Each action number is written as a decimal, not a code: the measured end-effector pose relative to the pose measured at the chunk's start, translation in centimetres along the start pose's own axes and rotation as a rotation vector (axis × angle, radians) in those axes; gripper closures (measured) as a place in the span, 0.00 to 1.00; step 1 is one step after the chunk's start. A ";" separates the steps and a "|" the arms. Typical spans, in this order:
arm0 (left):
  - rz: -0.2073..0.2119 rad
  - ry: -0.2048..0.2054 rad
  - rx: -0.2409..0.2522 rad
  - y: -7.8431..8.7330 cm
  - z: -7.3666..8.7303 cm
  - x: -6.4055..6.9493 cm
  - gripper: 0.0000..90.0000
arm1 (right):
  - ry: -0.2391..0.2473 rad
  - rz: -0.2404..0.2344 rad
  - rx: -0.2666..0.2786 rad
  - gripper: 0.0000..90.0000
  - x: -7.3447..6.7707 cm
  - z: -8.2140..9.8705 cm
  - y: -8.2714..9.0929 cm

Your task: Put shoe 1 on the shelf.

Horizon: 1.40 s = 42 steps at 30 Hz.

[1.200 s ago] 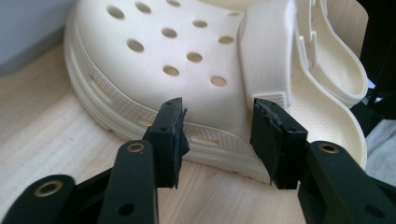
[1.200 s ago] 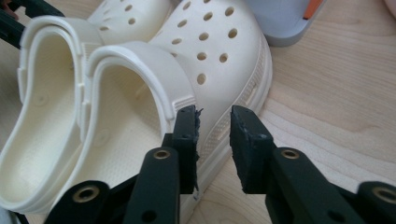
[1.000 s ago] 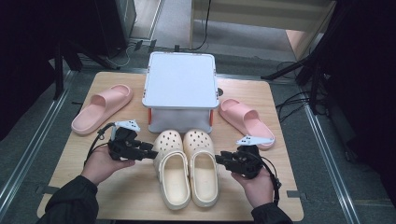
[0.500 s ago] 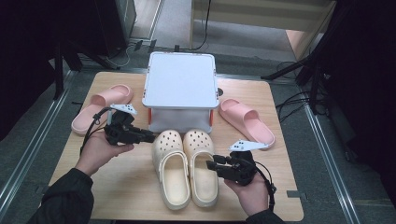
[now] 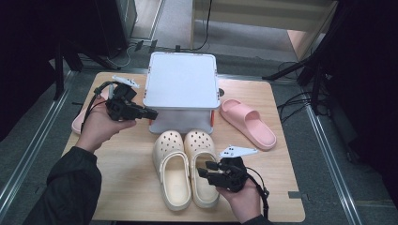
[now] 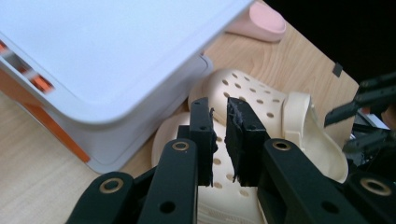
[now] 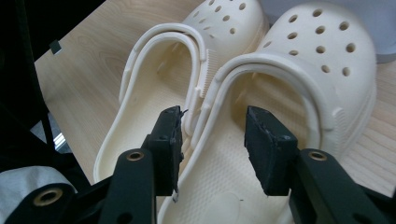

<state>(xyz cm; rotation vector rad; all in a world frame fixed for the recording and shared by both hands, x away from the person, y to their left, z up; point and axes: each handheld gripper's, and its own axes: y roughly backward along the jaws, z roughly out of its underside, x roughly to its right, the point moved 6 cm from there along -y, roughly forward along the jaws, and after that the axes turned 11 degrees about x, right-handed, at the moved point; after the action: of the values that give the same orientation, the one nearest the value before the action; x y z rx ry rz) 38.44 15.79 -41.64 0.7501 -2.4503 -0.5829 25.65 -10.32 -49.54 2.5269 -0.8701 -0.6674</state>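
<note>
Since the earlier frames the left gripper has lifted away from the clogs' toes and swung up toward the front-left corner of the white lidded box, its jaws having just been closing; in the left gripper view they stand nearly together w/ only a thin slit between them and nothing in it. The right gripper has slid in from beside the clogs to the heel of the right cream clog, jaws having just been opening.

In the right gripper view those jaws are spread and straddle the inner side wall of the right cream clog near the heel opening, one pad over the seam between the pair, the other over the footbed (no pad pressing yet, so nothing is held).

The left cream clog lies touching its partner, both toes pointing at the box and just in front of it, approx. mid-table. One pink slide sits to the right of the box; another pink slide is partly hidden behind the left hand.

Progress looks early: box lid on, all four shoes on the wooden table, none lifted. Left to do, judging by this: close on the clog, open the box, move the footwear.
</note>
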 end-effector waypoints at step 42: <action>-0.096 -0.018 0.027 -0.1 -1.7 -3.9 0.93 | -0.024 0.190 -0.039 0.55 -0.4 1.5 -8.4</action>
<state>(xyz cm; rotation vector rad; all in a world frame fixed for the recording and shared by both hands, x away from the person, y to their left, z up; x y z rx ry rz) 42.31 17.63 -41.68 0.8809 -2.4537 -0.5953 28.52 -4.21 -54.78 2.3688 -1.0783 -0.6482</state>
